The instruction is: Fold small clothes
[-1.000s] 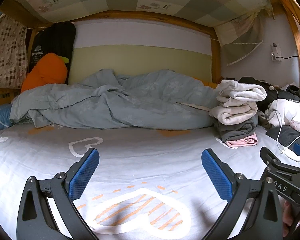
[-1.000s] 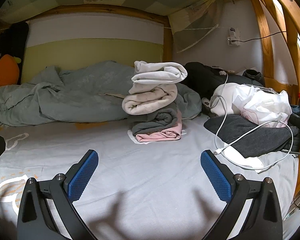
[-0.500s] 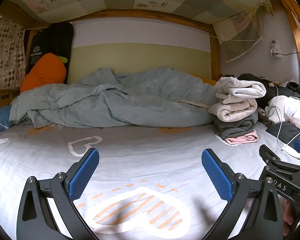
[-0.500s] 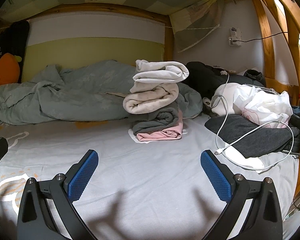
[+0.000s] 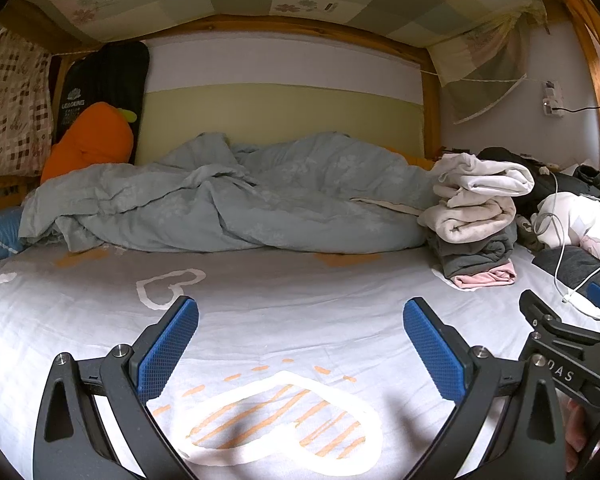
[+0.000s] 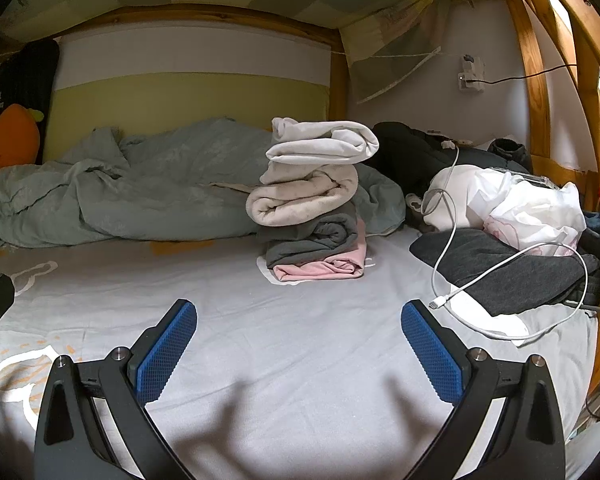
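- Right gripper (image 5: 580, 344): seen in the left wrist view only as a black body cut by the right edge; lettering reads "DAS", the rest cut off.
- Hand (image 5: 574, 436): a pink sliver behind that gripper, mostly hidden.
- Black board (image 5: 100, 92): small print under its logo too small to read; lower part hidden by the orange carrot plush (image 5: 90, 140).
- Folded stack (image 6: 316, 204): a white piece at the bottom, mostly covered.
- Dark clothes (image 6: 416, 152): partly hidden behind the stack.

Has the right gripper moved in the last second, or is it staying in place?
Yes, slightly. The right gripper has crept forward toward the stack of folded clothes, which sits a little lower and to the right against the wooden bedpost.
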The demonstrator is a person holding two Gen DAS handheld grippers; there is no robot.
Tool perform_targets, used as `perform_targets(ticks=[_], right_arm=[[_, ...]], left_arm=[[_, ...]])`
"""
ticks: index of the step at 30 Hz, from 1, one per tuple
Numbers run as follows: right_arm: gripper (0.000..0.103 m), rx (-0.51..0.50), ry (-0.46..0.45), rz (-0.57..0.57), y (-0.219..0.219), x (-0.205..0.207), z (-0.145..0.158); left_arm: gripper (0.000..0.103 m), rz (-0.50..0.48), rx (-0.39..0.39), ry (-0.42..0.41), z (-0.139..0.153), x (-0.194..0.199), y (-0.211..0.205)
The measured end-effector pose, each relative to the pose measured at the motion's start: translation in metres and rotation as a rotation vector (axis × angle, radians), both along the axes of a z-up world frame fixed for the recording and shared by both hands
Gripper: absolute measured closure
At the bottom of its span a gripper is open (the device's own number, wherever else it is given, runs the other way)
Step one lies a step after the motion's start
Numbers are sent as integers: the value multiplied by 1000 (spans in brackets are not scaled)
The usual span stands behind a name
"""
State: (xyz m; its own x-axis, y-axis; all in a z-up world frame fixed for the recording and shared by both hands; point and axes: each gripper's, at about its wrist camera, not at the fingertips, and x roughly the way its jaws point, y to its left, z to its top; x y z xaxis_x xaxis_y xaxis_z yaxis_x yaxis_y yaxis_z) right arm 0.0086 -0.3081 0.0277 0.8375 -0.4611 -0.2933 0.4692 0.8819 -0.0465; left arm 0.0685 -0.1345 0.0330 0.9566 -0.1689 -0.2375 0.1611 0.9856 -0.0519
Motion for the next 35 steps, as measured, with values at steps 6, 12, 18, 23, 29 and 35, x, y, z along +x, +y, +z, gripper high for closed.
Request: perform_targets(ticks=[6, 12, 18, 23, 29, 35], right_arm=[[1, -1, 0, 0, 1, -1, 0], [0, 2, 9, 5, -1, 2, -1], [0, 0, 10, 7, -2, 3, -2], [0, 0, 12, 7, -2, 3, -2], [0, -2, 11, 6, -3, 3, -3], [0, -3, 12, 6, -3, 3, -3]], left_arm=[[1, 7, -6, 8, 0, 1, 1], [1, 7, -5, 10, 0, 2, 1], [1, 10, -12, 30, -2, 5, 3], [1, 18, -15, 31, -2, 4, 4], [1, 23, -19, 38, -2, 5, 5], [1, 24, -17, 41, -2, 5, 4]])
